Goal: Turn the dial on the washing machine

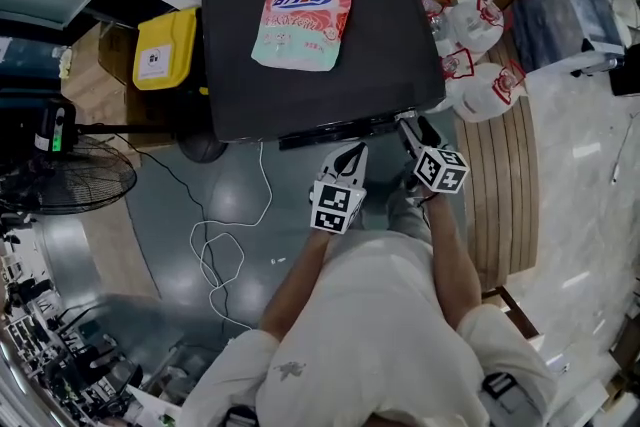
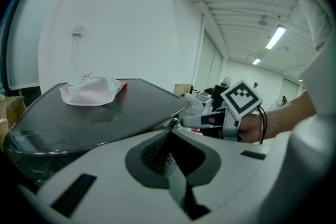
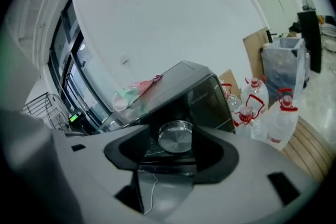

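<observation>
Left gripper (image 2: 169,136): jaws pressed together, empty, near the washing machine (image 1: 300,95) front. Right gripper (image 1: 408,127): jaws seem to pinch the metal dial (image 3: 176,136) on the front panel. Risk: the smooth knob slips in the pads, so the wrist rolls and the dial doesn't.

Containers:
- yellow bin (image 1: 165,50): contents unseen
- detergent pouch (image 1: 303,18): on the machine top, slumped, looks part full
- clear jugs (image 1: 480,80): on the right, fill unclear

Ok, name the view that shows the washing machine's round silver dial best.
Right gripper view: the round silver dial sits large and face-on between the right tool's jaws. The head view hides it under the dark washing machine's front edge; the left gripper view shows at most a small edge-on glimpse.
</observation>
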Available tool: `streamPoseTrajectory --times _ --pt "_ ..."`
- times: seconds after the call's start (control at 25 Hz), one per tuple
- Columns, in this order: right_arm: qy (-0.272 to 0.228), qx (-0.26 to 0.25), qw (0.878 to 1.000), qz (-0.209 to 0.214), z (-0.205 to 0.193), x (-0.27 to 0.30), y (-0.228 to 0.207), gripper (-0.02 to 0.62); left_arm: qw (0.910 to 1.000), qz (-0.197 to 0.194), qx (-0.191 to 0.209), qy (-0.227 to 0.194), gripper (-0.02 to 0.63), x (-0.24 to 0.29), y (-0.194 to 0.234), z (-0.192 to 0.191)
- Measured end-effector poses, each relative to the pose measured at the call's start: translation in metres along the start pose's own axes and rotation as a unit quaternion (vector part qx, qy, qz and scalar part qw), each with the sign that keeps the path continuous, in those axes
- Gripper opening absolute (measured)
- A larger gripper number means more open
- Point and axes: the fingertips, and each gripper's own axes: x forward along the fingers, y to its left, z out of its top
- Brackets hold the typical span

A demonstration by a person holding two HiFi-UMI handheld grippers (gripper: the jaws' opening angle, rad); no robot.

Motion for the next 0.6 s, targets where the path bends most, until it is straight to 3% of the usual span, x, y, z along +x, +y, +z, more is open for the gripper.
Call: streamPoseTrajectory --times 0.6 --pt "-0.062 -0.145 0.987 -0.028 0.042 -0.043 0.039 0.25 0.9978 -0.043 0.034 -0.037 0.014 -0.003 0.006 0.038"
